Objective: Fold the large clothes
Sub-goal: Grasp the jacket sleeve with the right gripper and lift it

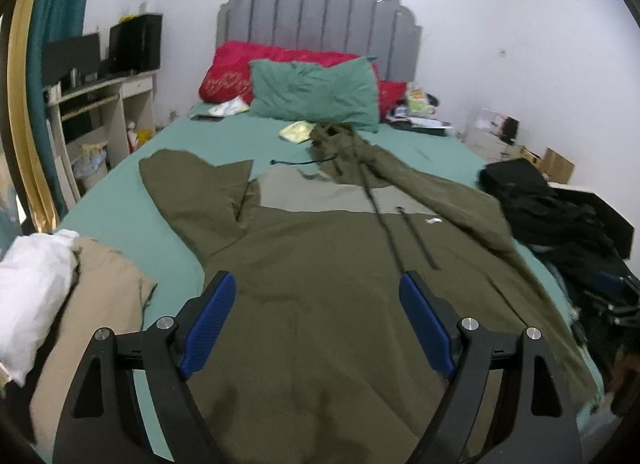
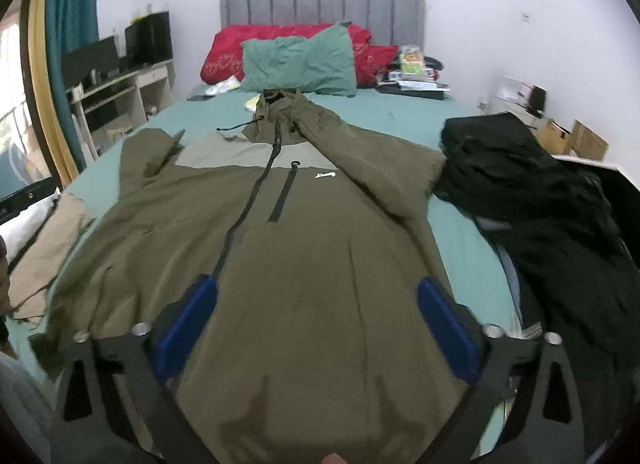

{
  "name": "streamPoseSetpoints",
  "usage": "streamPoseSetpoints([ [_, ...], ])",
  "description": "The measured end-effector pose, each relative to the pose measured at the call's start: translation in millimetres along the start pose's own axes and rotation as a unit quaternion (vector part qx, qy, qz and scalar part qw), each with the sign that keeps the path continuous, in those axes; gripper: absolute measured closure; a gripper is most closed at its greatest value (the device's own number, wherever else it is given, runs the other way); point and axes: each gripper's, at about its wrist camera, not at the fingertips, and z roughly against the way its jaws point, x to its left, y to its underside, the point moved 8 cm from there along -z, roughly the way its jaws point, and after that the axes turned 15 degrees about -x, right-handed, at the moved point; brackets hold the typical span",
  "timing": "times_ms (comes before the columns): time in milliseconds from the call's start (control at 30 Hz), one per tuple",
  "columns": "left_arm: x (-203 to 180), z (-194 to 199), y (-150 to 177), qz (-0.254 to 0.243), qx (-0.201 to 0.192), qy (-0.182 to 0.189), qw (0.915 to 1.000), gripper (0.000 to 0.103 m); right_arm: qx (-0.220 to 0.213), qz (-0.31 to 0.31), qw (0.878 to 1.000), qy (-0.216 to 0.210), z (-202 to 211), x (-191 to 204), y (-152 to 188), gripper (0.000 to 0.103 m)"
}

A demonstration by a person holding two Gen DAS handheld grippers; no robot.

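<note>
An olive-green hooded jacket [image 1: 320, 264] lies front up on the teal bed sheet [image 1: 120, 216], hood toward the pillows; it also fills the right wrist view [image 2: 304, 248]. Its right sleeve [image 1: 440, 192] is folded in across the chest toward the hood. Its left sleeve [image 1: 192, 188] spreads out to the left. A black zipper [image 2: 256, 200] runs down the middle. My left gripper [image 1: 318, 284] is open and empty above the jacket's lower part. My right gripper [image 2: 318, 288] is open and empty above the lower hem area.
A pile of black clothes [image 2: 540, 200] lies at the bed's right edge. A tan garment [image 1: 100, 296] and a white bundle [image 1: 32, 288] lie at the left. Green [image 1: 316, 92] and red [image 1: 228, 68] pillows and clutter sit at the headboard. A desk [image 1: 104, 104] stands left.
</note>
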Motion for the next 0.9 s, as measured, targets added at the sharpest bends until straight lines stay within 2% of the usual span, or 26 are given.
streamPoseSetpoints([
  [167,35,-55,19,0.02,0.03,-0.033,0.9988,0.017,0.032,-0.005,0.999,0.01,-87,-25,-15,0.027],
  [267,59,-82,30,0.026,0.046,-0.061,0.9967,0.017,0.049,-0.021,0.998,0.02,-141,-38,-25,0.042],
  [400,89,-103,35,0.028,0.051,-0.092,0.994,0.017,0.058,-0.022,0.998,0.021,-220,-42,-38,0.043],
  [467,105,-110,39,0.018,0.059,-0.107,0.9924,0.017,0.054,-0.015,0.998,0.035,-265,-47,-41,0.043],
  [567,127,-116,42,0.019,0.068,-0.131,0.9889,0.017,0.07,-0.013,0.996,0.056,-325,-56,-39,0.043],
  [700,155,-128,46,0.045,0.08,-0.155,0.9837,0.017,0.09,-0.03,0.994,0.052,-371,-48,-32,0.043],
  [800,161,-135,51,0.043,0.093,-0.164,0.9811,0.017,0.102,0.009,0.993,0.062,-398,-37,-30,0.043],
  [833,162,-138,52,0.046,0.094,-0.165,0.9807,0.017,0.098,0.014,0.993,0.065,-401,-39,-32,0.05],
  [867,163,-140,52,0.046,0.094,-0.165,0.9807,0.017,0.093,0.013,0.993,0.069,-401,-40,-34,0.087],
  [900,163,-141,53,0.044,0.094,-0.163,0.9812,0.017,0.09,0.012,0.993,0.078,-401,-42,-38,0.1],
])
